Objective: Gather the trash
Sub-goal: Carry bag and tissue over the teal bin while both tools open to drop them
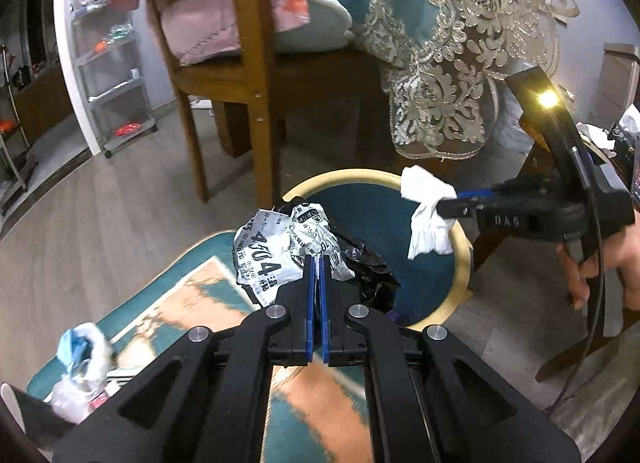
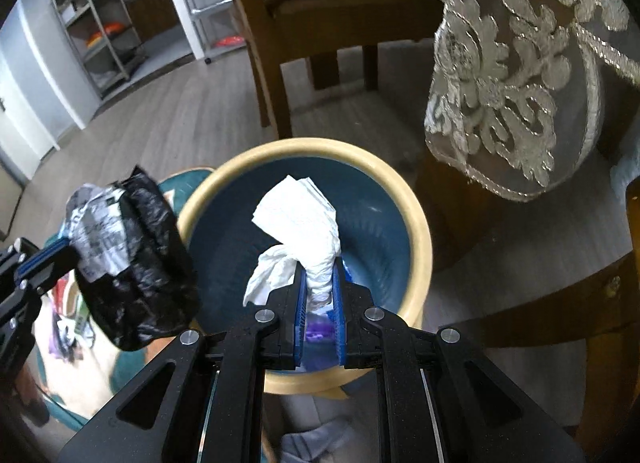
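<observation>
A round bin (image 1: 460,259) (image 2: 416,231) with a cream rim and dark teal inside stands on the floor below both grippers. My left gripper (image 1: 319,263) (image 2: 60,253) is shut on a crumpled black bag with a printed white label (image 1: 280,251) (image 2: 132,259), held at the bin's left rim. My right gripper (image 2: 320,275) (image 1: 444,207) is shut on a twisted white tissue (image 2: 298,223) (image 1: 426,215), which hangs over the bin's mouth. A hand (image 1: 600,263) holds the right gripper.
A wooden chair (image 1: 240,95) (image 2: 304,23) stands just behind the bin. A lace-edged tablecloth (image 1: 460,75) (image 2: 512,95) hangs at the right. A teal and peach rug (image 1: 192,311) lies at the left with more crumpled litter (image 1: 80,367) on it. Shelving (image 1: 112,75) stands far left.
</observation>
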Available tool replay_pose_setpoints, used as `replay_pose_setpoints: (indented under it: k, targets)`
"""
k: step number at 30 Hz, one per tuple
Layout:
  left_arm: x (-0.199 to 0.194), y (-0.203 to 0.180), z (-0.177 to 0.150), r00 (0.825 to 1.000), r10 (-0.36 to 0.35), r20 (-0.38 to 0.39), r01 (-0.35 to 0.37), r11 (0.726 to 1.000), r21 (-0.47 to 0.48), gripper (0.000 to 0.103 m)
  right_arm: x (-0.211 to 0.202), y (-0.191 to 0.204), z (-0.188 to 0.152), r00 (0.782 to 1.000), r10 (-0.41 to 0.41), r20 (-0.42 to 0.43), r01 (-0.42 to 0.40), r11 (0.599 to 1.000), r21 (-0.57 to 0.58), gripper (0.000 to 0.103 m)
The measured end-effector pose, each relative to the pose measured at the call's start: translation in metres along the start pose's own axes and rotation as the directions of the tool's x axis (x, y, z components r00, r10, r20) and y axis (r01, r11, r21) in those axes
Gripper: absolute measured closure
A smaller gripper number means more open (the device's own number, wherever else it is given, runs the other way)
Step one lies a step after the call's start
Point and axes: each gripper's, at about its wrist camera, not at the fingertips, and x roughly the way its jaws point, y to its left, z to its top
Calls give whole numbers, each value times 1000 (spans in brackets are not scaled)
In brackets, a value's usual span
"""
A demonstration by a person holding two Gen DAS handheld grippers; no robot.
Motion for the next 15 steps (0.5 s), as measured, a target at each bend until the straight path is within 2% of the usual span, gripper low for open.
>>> replay_pose_setpoints:
  k: [7, 11, 12, 14, 15]
  targets:
    - [17, -8, 7, 1000, -14, 10, 14, 1000, -12, 101, -3, -8, 0, 999, -8, 33, 8, 1000, 12, 88]
    - [19, -7, 5, 1000, -12, -7, 12, 1000, -14, 99, -8, -10, -2, 999, -23, 42, 22, 999, 31, 73]
    - [18, -6, 4, 1000, -5, -9, 5, 1000, -16, 96, -7, -10, 2, 999, -25, 42, 23, 999, 35, 70]
    - [18, -3, 4, 1000, 3, -12, -3, 1000, -25, 81, -10, -10, 4, 998, -30, 54, 28, 999, 39, 57]
    - [16, -1, 3, 1000, 10, -8, -10, 999, -31, 67, -12, -10, 4, 998, -32, 61, 30, 999, 37, 53]
